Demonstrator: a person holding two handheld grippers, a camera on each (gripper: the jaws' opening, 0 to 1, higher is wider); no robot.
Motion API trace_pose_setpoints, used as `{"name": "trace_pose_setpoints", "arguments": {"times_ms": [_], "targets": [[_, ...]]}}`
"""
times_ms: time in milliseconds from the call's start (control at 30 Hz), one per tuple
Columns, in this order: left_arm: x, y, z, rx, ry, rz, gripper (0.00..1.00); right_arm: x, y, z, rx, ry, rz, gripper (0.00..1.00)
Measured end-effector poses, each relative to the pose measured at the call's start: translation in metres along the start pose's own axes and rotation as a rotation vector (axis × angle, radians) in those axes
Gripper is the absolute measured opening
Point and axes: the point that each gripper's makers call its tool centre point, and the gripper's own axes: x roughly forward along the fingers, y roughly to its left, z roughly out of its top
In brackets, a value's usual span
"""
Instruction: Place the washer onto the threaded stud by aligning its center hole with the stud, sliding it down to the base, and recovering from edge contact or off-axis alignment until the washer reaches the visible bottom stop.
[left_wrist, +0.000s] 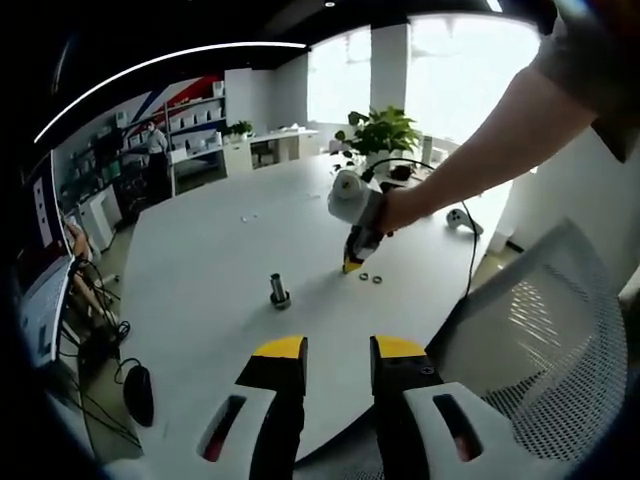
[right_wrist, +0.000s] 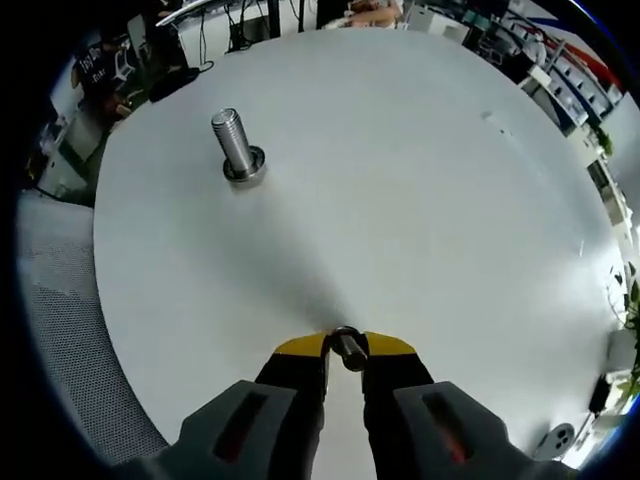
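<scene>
- The setting was an open office with a wide, pale grey rounded table; shelving lined the far wall, bright windows stood behind, and a leafy green potted plant sat at the table's far edge.
- In the right gripper view, the right gripper, black with yellow tips, was pinched closed on a small round metal washer, held edge-up between the tips just above the table.
- Ahead of that washer and to the left in the same view, well apart from it, stood the silver threaded stud, upright on its round flanged base, with nothing on its thread.
- In the left gripper view the same right gripper appeared with its yellow tips pointing down at the table, beyond the stud and to its right, held by a person's hand on an outstretched bare arm.
- Two more small metal washers lay flat on the table just beside those tips, on the side away from the stud.
- The left gripper hovered near the table's edge, on the near side of the stud and well apart from it, its yellow-tipped jaws parted by a narrow gap with nothing between them.
- A white mesh chair back stood to the right of the left gripper, and a black computer mouse with its cable lay to its left.
</scene>
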Motion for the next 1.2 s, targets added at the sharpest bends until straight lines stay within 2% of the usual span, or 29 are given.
{"name": "trace_pose_setpoints", "arguments": {"times_ms": [467,867,1200], "targets": [[-0.001,0.001,0.001,0.006,-0.003,0.008,0.23,-0.013,-0.005,-0.012,0.041,-0.01,-0.009,0.18],[-0.002,0.0,0.002,0.009,-0.013,0.007,0.23,-0.021,0.002,-0.032,0.06,0.013,-0.007,0.19],[-0.002,-0.001,0.003,0.011,-0.016,0.003,0.23,-0.02,0.022,-0.041,0.074,0.015,0.04,0.19]]}}
